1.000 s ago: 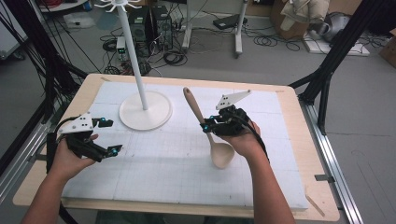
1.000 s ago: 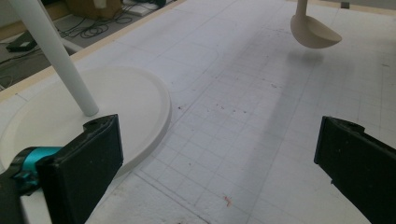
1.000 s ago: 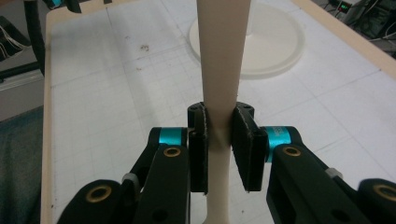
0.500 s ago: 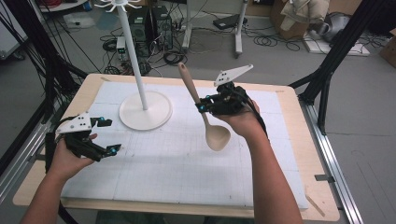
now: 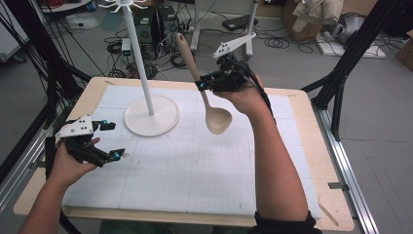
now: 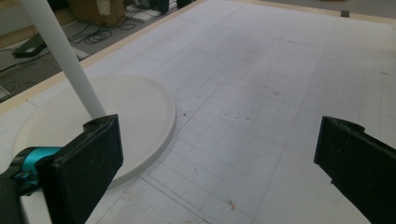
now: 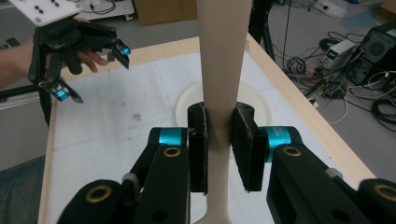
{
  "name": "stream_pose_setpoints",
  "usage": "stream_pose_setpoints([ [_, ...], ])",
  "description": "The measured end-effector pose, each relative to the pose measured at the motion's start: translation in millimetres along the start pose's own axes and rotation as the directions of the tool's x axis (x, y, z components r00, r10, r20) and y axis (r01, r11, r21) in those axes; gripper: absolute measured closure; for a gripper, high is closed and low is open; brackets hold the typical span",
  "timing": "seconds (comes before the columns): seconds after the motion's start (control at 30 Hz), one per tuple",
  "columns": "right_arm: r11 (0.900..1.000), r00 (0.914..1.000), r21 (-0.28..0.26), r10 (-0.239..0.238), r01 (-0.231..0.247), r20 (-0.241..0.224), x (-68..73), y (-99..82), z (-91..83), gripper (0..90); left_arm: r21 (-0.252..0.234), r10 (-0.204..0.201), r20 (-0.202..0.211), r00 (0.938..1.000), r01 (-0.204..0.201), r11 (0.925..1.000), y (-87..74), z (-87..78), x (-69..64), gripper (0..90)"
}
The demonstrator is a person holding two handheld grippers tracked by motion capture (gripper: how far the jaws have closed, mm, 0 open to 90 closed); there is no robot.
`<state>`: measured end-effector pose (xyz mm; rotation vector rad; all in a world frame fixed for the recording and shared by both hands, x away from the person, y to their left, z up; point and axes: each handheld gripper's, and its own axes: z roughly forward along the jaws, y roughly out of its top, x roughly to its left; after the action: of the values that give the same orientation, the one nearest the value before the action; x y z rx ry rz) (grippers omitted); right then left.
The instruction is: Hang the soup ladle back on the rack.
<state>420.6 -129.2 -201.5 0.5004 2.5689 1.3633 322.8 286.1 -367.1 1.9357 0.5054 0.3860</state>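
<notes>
A pale wooden spoon (image 5: 216, 118) hangs in the air over the white mat, bowl down and handle tip up and to the left. My right gripper (image 5: 204, 84) is shut on the spoon's handle; in the right gripper view the handle (image 7: 223, 70) stands clamped between both black pads. A white stand, with a round base (image 5: 152, 116) and a tall pole (image 5: 139, 58), rises at the mat's back left. My left gripper (image 5: 111, 140) rests low at the mat's left edge, open, nothing between its fingers. In the left gripper view the stand's base (image 6: 135, 112) lies just ahead of the jaws.
The white gridded mat (image 5: 195, 165) covers a wooden table top (image 5: 336, 195). Black frame struts stand at the table's left and right sides. Cables, boxes and equipment lie on the floor beyond the far edge.
The right gripper has risen with the spoon, lifting its bowl off the mat and carrying it toward the back. The left gripper has stayed where it was.
</notes>
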Motion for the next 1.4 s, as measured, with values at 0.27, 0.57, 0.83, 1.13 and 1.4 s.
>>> stream_pose_setpoints([
  [0.27,0.9999,0.9999,0.014,-0.006,0.007,-0.013,-12.1,23.9,12.1,77.7,0.001,0.007,-0.006,1.0000,-0.007,1.0000,4.3,-2.9,-0.2,1.7],
  [0.57,0.9982,0.9995,0.056,-0.024,0.025,-0.021,-31.0,59.0,28.6,77.6,-0.005,0.014,-0.014,0.9998,-0.014,0.9999,10.2,-3.0,1.4,1.7],
  [0.83,0.9976,0.9998,0.066,-0.018,0.019,-0.012,-47.7,80.2,38.6,77.6,0.004,0.012,-0.008,0.9999,-0.012,0.9999,8.1,-1.5,3.0,1.7],
  [1.13,0.9964,0.9991,0.085,-0.005,0.009,-0.042,-54.8,91.1,56.0,77.6,0.004,0.013,-0.007,0.9999,-0.013,0.9999,7.5,-0.6,4.2,1.7],
  [1.4,0.9960,0.9976,0.088,-0.005,0.011,-0.069,-56.3,89.2,67.4,77.6,0.004,0.008,-0.011,0.9999,-0.008,1.0000,5.5,-0.6,5.9,1.7],
])
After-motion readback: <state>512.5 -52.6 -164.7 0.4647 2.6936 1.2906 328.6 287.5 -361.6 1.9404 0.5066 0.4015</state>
